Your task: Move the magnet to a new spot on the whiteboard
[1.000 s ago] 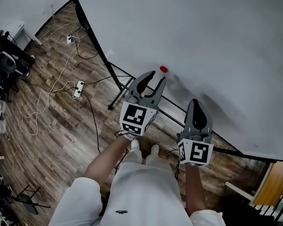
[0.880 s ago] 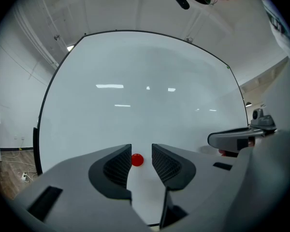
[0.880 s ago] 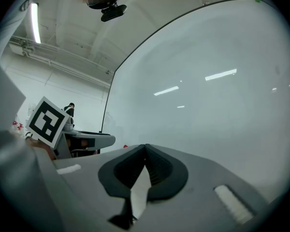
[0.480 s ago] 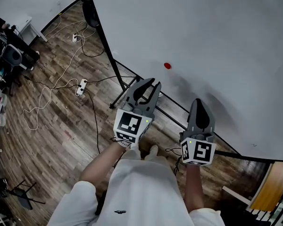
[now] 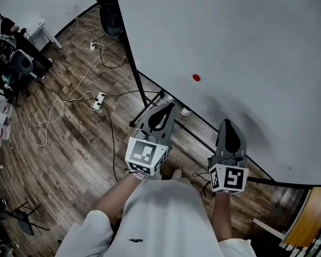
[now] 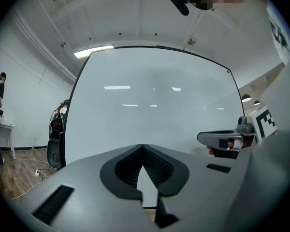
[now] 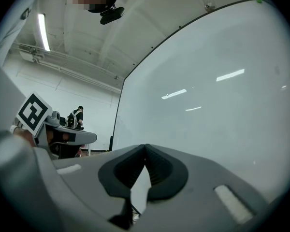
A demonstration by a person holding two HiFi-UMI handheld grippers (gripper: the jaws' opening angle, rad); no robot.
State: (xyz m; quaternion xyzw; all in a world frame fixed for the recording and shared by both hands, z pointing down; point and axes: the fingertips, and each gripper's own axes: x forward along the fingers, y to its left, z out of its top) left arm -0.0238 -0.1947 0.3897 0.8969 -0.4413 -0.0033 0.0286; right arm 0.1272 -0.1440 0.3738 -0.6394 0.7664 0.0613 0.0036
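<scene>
A small red round magnet (image 5: 196, 78) sticks on the large whiteboard (image 5: 246, 42), alone on its bare surface. My left gripper (image 5: 168, 107) hangs below and left of the magnet, well apart from it, its jaws shut with nothing between them. My right gripper (image 5: 226, 123) sits lower right, also shut and empty, pointing up at the board. In the left gripper view the shut gripper (image 6: 142, 146) faces the whiteboard (image 6: 150, 105) and the magnet is not seen. In the right gripper view the gripper (image 7: 145, 146) is shut in front of the whiteboard (image 7: 217, 105).
The whiteboard stands on a black frame (image 5: 132, 71) over a wooden floor (image 5: 69, 138). White cables and a power strip (image 5: 99, 101) lie on the floor at left. A person (image 5: 5, 25) sits by a desk at far left. A wooden panel (image 5: 310, 213) stands at lower right.
My left gripper has let go of the magnet, drawn back down away from the board and shut its jaws. The magnet stays on the board. The right gripper has sunk slightly.
</scene>
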